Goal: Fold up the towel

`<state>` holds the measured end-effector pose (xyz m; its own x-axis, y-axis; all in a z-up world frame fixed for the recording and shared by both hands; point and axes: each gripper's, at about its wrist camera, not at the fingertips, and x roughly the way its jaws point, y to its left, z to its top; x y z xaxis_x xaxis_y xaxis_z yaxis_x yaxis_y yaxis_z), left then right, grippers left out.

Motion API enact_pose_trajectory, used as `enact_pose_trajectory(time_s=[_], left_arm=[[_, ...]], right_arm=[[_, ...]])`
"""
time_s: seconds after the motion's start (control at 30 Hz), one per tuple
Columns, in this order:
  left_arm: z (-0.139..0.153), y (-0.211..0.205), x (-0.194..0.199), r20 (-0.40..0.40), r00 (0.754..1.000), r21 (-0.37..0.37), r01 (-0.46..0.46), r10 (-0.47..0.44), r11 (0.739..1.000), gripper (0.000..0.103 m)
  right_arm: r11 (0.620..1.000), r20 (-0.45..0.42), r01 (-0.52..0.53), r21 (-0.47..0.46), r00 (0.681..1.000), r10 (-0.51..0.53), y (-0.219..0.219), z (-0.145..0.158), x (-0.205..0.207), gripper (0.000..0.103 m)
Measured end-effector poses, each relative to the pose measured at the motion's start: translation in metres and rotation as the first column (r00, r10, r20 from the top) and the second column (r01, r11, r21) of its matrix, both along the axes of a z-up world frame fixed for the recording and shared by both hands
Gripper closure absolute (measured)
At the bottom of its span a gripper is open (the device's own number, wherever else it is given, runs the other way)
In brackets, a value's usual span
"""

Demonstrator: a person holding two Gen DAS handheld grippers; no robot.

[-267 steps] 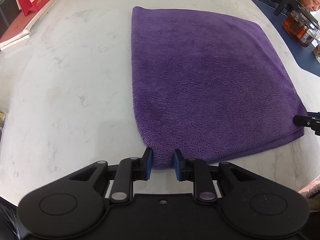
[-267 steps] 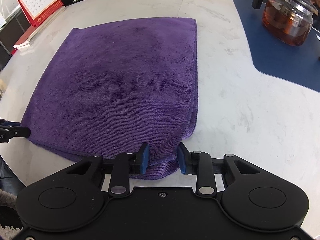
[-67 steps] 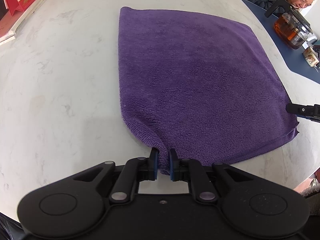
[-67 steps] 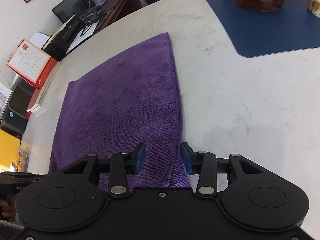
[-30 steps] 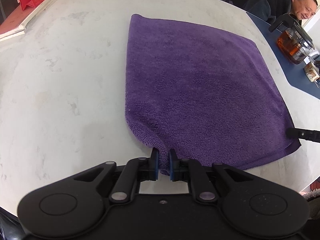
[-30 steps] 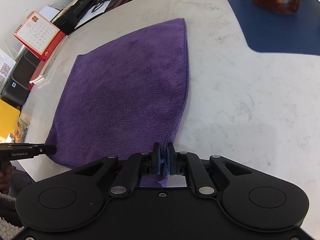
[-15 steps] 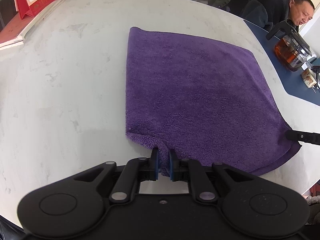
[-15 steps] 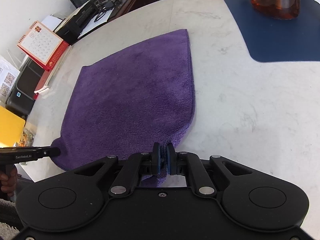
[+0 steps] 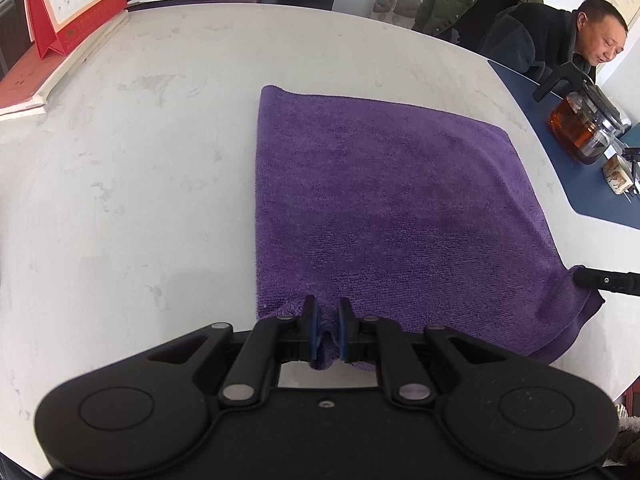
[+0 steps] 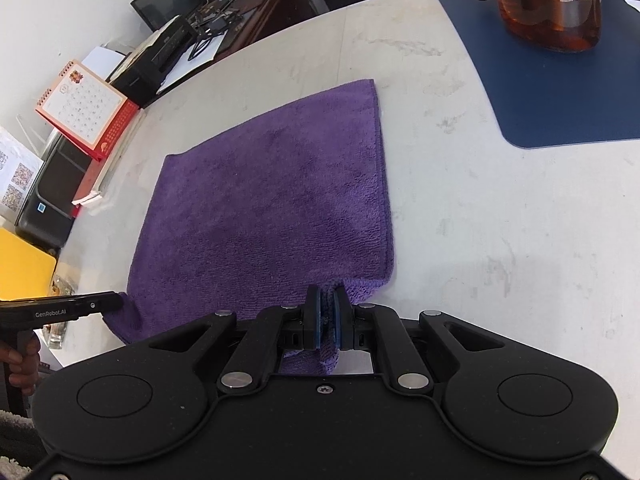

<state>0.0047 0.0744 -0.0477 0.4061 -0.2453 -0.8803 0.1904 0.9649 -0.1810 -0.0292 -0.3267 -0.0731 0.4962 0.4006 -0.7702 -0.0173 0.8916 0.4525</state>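
Ahead of you the pale marbled bench (image 9: 160, 160) carries a dark blue mat (image 10: 560, 92) on its right side. On that mat stands a glass teapot of amber tea (image 10: 548, 4). Far left of the mat, a red desk calendar (image 10: 86, 110) stands at the bench's edge.

The left gripper (image 9: 328, 330) is clamped on a towel (image 9: 392, 208) corner. The right gripper (image 10: 327, 322) is likewise pinched shut on cloth.

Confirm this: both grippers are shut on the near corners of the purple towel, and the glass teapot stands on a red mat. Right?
Not quite. The teapot stands on a blue mat, not a red one, as the right wrist view shows. The rest holds: the left gripper and right gripper are each shut on a near corner of the purple towel.
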Motion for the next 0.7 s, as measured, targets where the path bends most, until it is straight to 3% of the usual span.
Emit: enact_pose_trajectory(time_s=[0.7], left_arm=[[-0.001, -0.003, 0.038, 0.007, 1.0, 0.005, -0.012, 0.012, 1.0, 0.094]], right_arm=[[1.0, 0.013, -0.01, -0.004, 1.0, 0.01, 0.0, 0.001, 0.043, 0.097]])
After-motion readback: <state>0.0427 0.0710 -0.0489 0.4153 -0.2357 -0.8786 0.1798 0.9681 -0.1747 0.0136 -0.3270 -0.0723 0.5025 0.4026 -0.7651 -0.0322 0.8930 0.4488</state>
